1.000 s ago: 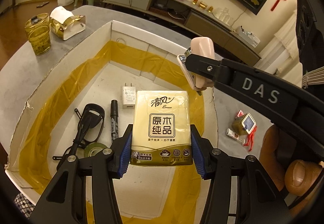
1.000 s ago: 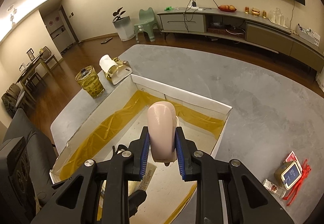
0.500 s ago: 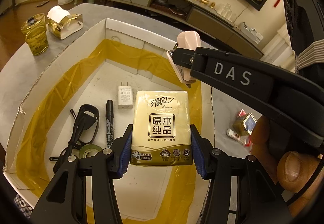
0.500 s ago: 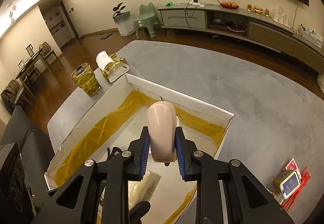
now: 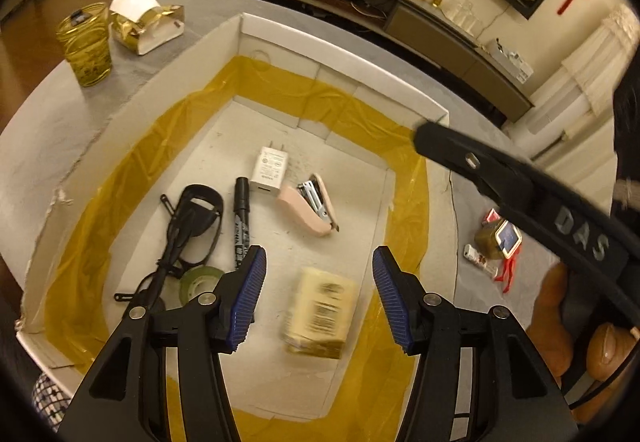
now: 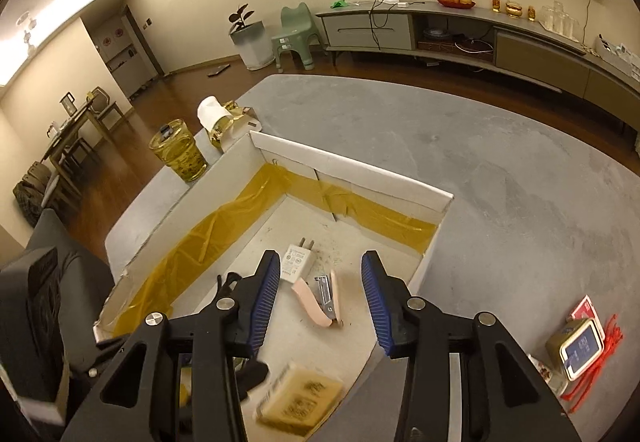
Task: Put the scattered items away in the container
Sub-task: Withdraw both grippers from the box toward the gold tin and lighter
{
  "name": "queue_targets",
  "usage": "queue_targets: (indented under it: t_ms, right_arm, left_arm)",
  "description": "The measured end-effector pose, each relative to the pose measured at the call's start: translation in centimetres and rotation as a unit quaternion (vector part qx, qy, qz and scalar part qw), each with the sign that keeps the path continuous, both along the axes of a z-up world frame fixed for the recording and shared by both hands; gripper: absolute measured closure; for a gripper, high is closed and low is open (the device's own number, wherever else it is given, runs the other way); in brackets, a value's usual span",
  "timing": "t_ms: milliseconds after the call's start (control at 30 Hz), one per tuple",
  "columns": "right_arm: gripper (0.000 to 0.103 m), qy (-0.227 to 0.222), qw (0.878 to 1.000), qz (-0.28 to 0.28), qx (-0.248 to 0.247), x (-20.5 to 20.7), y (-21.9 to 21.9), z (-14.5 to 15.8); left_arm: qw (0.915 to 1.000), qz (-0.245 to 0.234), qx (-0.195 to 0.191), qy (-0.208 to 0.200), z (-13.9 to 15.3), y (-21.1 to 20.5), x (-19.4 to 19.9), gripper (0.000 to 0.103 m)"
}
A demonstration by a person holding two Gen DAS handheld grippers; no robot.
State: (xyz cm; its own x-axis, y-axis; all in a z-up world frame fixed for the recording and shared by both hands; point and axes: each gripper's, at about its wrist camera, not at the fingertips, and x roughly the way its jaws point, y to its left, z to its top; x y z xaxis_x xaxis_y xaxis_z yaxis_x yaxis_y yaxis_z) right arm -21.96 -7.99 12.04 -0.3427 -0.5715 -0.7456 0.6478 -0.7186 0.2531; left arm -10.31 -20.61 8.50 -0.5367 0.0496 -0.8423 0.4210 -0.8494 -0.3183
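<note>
A white cardboard box (image 5: 340,42) (image 6: 352,168) lined with yellow tape sits on the grey table. In it lie a pink stapler (image 5: 310,208) (image 6: 320,300), a white charger (image 5: 270,170) (image 6: 296,262), a black marker (image 5: 241,220), black glasses (image 5: 188,226) and a tape roll (image 5: 198,280). A yellow tissue pack (image 5: 320,308) (image 6: 300,400), blurred, is on the box floor. My left gripper (image 5: 318,272) hangs open above the pack. Over the stapler, my right gripper (image 6: 320,290) is open too and holds nothing.
Right of the box lie a small tin with a blue-white card (image 5: 502,240) (image 6: 576,346), a red card and red ties (image 6: 600,370). A yellow glass (image 5: 86,44) (image 6: 180,156) and a gold tissue holder (image 5: 144,20) stand beyond the box's left corner. A hand (image 5: 592,326) holds the right gripper.
Both grippers have opened. The tissue pack dropped from the left one and the pink stapler from the right one; both now lie in the box. The right gripper has drawn back to the right.
</note>
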Motion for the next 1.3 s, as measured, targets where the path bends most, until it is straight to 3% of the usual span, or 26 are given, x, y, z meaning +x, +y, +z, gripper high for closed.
queue_targets:
  t_ms: [267, 367, 600, 900, 1300]
  right_arm:
    - [0.059, -0.004, 0.999, 0.025, -0.026, 4.5, 3.3, 0.2]
    - [0.059, -0.009, 0.999, 0.03, -0.039, 6.0, 4.6, 0.0]
    - [0.059, -0.017, 0.997, 0.019, -0.079, 7.9, 8.4, 0.2]
    - [0.059, -0.027, 0.993, -0.016, -0.114, 8.4, 12.8, 0.0]
    - [0.057, -0.04, 0.988, -0.082, -0.124, 6.3, 17.5, -1.4]
  left_arm:
    - [0.9998, 0.012, 0.009, 0.012, 1.0, 0.6, 2.2, 0.044]
    - [0.9999, 0.001, -0.005, 0.012, 1.2, 1.9, 2.7, 0.044]
    - [0.9959, -0.031, -0.081, 0.024, 2.8, 6.0, 3.7, 0.044]
    - [0.9924, -0.067, -0.101, 0.02, 3.1, 9.9, 3.8, 0.044]
    - [0.9851, -0.13, -0.112, 0.014, 2.5, 16.0, 2.4, 0.044]
